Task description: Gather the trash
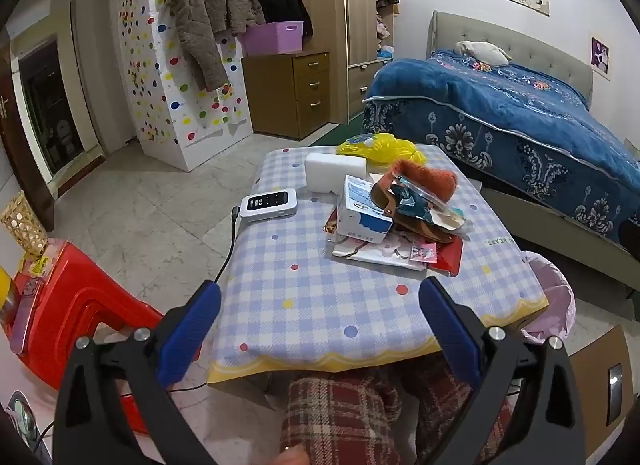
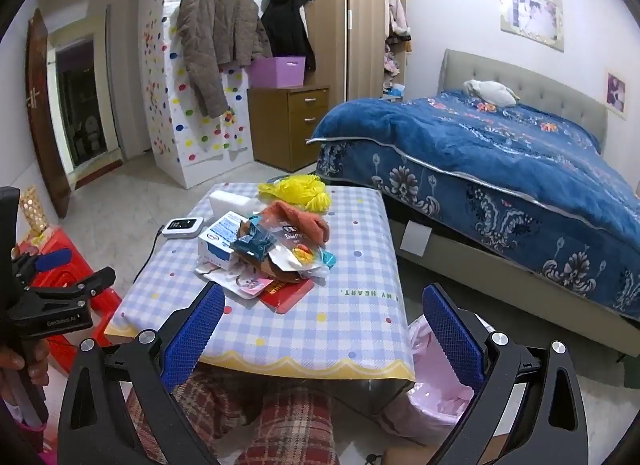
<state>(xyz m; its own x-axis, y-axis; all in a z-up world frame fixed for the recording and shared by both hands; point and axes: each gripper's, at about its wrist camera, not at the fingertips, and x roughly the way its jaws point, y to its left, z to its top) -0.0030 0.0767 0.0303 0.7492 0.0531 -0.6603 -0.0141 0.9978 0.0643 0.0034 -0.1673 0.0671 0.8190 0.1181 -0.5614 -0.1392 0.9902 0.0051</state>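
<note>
Bedroom scene, seen along both grippers. We find the left gripper [image 1: 320, 305] and the right gripper [image 2: 323, 315] each spread wide and grasping nothing, poised over the near edge of a small table [image 1: 320, 317] covered in a blue checked cloth. The trash pile [image 1: 394, 217] (a blue-and-white carton, wrappers, an orange fuzzy item, a red packet) lies at the table's middle, apart from both grippers. A pink-lined bin [image 2: 432, 393] stands just beside the table's near right corner.
</note>
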